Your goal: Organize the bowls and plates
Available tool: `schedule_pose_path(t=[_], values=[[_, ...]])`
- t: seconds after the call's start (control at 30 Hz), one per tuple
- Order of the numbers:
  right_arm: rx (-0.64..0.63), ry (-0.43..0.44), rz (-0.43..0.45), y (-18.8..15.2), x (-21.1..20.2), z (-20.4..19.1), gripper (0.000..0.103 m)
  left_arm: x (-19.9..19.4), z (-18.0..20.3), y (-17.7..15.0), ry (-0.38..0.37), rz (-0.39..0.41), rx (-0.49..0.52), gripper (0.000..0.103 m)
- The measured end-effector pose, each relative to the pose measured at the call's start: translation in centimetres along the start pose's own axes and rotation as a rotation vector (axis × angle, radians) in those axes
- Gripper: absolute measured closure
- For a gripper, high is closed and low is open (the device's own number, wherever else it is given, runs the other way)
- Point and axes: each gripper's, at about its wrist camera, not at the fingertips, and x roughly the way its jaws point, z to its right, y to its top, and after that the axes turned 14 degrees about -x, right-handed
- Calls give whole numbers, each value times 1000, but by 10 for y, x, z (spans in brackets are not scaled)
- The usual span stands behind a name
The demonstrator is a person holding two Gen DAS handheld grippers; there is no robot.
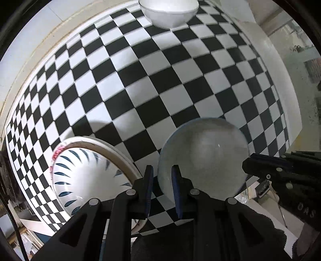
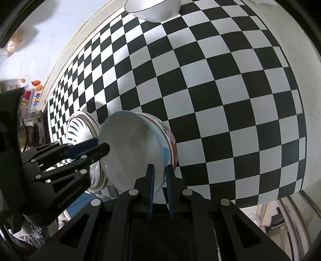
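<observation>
- The left gripper (image 1: 162,176), nearest its own camera, is clamped on the rim of a grey bowl (image 1: 204,158), 1 blue pad inside the wall and 1 outside.
- The right gripper (image 2: 159,176) pinches the opposite rim of the same grey bowl (image 2: 132,148); its outer wall shows a blue and red pattern.
- The bowl sits near the front edge of the checkered tabletop (image 1: 152,84); whether it touches the surface I cannot tell.
- Just beside it lies a stack of plates (image 1: 88,172), the top 1 white with blue leaf strokes.
- Well apart, at the far edge, stands 1 white bowl (image 1: 168,12).
</observation>
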Motion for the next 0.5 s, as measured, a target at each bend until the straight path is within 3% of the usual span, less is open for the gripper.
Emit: schedule_pose_path(t=[0.17, 0.23, 0.3, 0.5], values=[[14, 16, 43, 6, -30, 8, 89, -39, -13, 20, -54, 75, -53, 85], [17, 5, 76, 17, -49, 13, 82, -52, -20, 39, -89, 100, -88, 82], [22, 8, 124, 34, -70, 19, 70, -61, -30, 68, -127, 117, -127, 81], [57, -3, 272, 115, -105, 51, 67, -53, -47, 167, -207, 114, -223, 81]])
